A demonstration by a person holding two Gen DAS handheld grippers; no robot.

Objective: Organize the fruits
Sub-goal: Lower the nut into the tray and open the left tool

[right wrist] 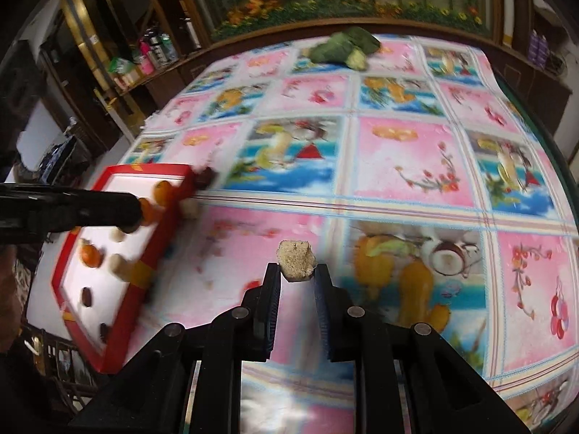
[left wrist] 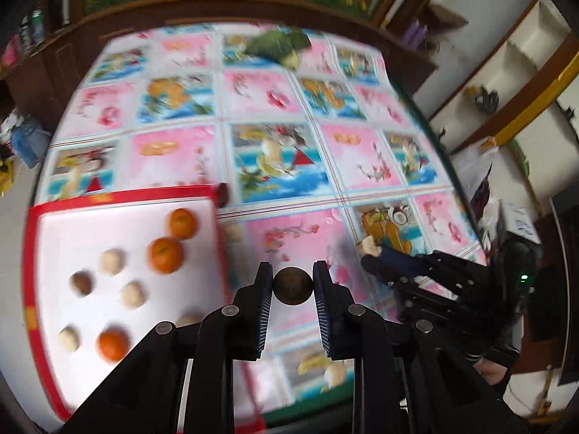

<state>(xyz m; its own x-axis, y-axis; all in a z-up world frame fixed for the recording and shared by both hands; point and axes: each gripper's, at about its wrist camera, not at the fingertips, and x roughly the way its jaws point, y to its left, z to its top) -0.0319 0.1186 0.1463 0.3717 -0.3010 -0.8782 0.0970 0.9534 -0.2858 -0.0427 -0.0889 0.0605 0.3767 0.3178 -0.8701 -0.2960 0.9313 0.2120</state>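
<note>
In the left wrist view my left gripper (left wrist: 293, 274) is shut on a small brown round fruit (left wrist: 293, 286), held above the patterned tablecloth just right of the tray. The red-rimmed white tray (left wrist: 119, 195) holds three oranges (left wrist: 165, 255), several pale round fruits (left wrist: 133, 293) and a brown one (left wrist: 81, 283). In the right wrist view my right gripper (right wrist: 297, 267) is shut on a pale beige lumpy fruit (right wrist: 296, 258) over the cloth. The right gripper (left wrist: 372, 253) also shows at the right of the left wrist view. The left gripper (right wrist: 132, 213) reaches in over the tray (right wrist: 159, 249).
A dark red fruit (left wrist: 221, 195) lies at the tray's far right corner, and a pale fruit (right wrist: 190, 208) lies on the cloth beside the tray. A green bundle (right wrist: 343, 49) sits at the far edge of the table. Wooden cabinets and shelves surround the table.
</note>
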